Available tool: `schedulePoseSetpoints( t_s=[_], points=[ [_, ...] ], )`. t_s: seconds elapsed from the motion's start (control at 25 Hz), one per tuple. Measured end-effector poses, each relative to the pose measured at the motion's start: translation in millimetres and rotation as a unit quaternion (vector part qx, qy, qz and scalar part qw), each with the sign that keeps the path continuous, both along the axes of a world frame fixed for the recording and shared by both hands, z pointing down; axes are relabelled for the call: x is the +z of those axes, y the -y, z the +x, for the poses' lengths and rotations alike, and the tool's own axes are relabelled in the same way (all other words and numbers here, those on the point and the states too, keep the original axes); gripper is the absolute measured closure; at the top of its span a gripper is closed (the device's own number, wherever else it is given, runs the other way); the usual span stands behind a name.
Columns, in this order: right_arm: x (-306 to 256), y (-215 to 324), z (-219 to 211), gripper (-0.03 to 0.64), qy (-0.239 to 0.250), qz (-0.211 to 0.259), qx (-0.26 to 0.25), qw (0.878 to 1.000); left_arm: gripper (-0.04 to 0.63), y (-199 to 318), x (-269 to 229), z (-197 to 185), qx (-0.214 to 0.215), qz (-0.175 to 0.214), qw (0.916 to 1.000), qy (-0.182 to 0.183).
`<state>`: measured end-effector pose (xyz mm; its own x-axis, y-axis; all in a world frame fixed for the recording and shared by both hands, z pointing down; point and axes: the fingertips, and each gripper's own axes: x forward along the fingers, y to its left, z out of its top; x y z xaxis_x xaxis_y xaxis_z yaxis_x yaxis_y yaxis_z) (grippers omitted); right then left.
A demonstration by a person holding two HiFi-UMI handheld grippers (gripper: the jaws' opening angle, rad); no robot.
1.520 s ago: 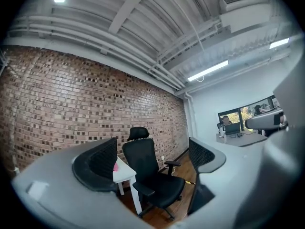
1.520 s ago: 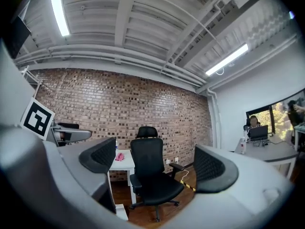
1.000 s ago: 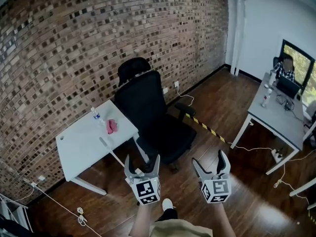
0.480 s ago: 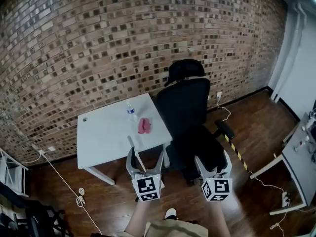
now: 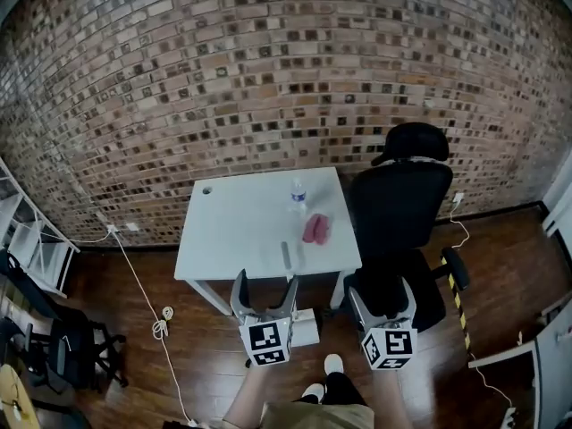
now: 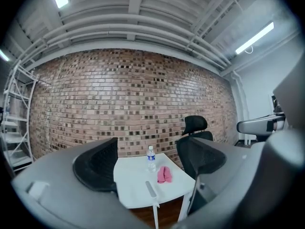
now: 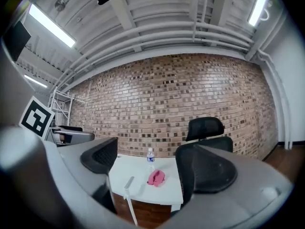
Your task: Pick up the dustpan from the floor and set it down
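My left gripper (image 5: 265, 286) and right gripper (image 5: 382, 295) both gape wide, empty. What I take for the dustpan (image 5: 306, 327) lies on the floor (image 5: 206, 356) under the desk's (image 5: 241, 231) near edge, between them and nearer the left. I can't tell its long axis.

- My head camera sits high and tilts steeply down and forward. My left gripper (image 5: 265, 284) and right gripper (image 5: 382, 291) sit at its lower edge, the white table (image 5: 241, 231) beyond them and the brick wall (image 5: 268, 79) across the top.
- The left gripper view rides low and looks level along my jaws at the table, fairly near.
- The right gripper view faces the same way from just to the right.
- All three share the table, water bottle (image 5: 298, 195), pink cloth (image 5: 315, 228), black chair (image 5: 398, 204) and wall.
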<state>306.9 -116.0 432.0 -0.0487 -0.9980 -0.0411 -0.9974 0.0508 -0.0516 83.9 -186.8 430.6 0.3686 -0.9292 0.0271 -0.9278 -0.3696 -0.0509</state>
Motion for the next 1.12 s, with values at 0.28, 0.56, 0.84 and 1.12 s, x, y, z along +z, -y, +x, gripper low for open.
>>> schedulePoseSetpoints(
  t_s=[0.28,0.56,0.84,1.12],
  points=[
    [1.0,74.6,-19.2,0.138,0.001,0.008,-0.077,0.997,0.152,40.2,0.7,-24.8,-0.068,0.008,0.9976,-0.002],
    [-16.1,144.4,-10.4,0.138,0.005,0.026,-0.132,0.991,0.152,83.2,-17.7,-16.6,-0.107,0.025,0.9938,-0.018],
    [-1.6,178.6,-27.6,0.141,0.002,0.009,-0.181,0.983,0.152,96.0,-12.8,-27.1,-0.14,0.022,0.9897,-0.018],
    [15.3,195.0,-49.1,0.15,0.002,-0.003,-0.183,0.983,0.152,119.5,-2.0,-46.4,-0.128,0.02,0.9914,-0.018]
  ],
)
